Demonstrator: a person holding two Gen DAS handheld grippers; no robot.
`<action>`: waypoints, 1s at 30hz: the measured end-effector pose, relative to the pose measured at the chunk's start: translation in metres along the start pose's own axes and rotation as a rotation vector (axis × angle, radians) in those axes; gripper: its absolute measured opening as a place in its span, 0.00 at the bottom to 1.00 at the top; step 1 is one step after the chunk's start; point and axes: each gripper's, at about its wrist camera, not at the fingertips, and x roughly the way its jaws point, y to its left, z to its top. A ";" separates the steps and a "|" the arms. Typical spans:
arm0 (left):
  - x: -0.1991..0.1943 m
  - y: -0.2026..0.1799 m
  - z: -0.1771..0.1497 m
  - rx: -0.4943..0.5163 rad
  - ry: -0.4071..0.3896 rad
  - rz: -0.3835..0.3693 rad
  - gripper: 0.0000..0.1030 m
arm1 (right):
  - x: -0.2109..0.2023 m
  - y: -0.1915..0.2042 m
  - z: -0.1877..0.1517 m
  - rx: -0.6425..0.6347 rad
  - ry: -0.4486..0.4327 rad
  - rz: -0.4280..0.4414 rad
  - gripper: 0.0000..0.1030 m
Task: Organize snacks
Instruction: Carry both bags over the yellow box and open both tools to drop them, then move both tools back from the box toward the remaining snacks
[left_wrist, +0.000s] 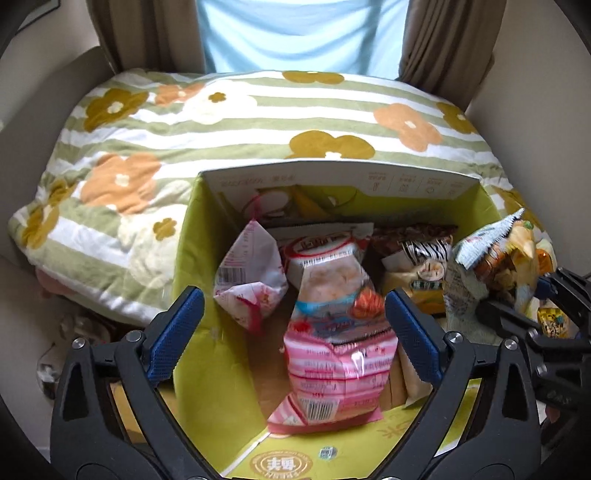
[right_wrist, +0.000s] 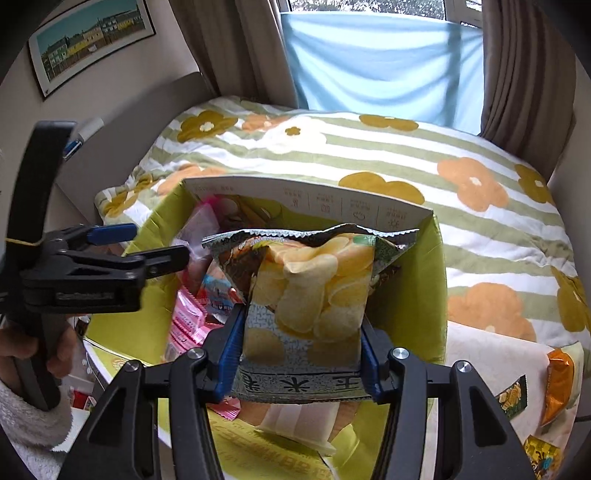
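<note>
The green box (left_wrist: 195, 236) at frame centre holds snack packets, its floor mostly hidden. Left gripper (left_wrist: 295, 336) fingers spread wide around the pink packet (left_wrist: 325, 365) — untouched. Right gripper (right_wrist: 301, 354) fingers clamp the chip bag (right_wrist: 314, 288) above the box.

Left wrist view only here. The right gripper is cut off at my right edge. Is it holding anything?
Observer: Yes. The right gripper is shut on a chip bag, with a pad on each side of it.
Operator: Is it over the box?
Observer: Yes, the bag hangs above the green box, toward its right wall, and is not released.
Operator: Any snacks outside the box?
Observer: Yes, to the right of the box lie an orange packet and a small yellow packet.
</note>
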 end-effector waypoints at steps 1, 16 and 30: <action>-0.002 0.001 -0.003 -0.006 -0.001 -0.006 0.95 | 0.002 -0.001 0.000 0.001 0.006 -0.001 0.49; -0.015 0.005 -0.026 -0.044 0.002 0.034 0.95 | 0.027 0.012 0.029 -0.038 0.060 0.033 0.79; -0.050 0.014 -0.044 -0.070 -0.034 0.009 0.95 | -0.005 0.008 0.016 0.008 -0.005 -0.006 0.99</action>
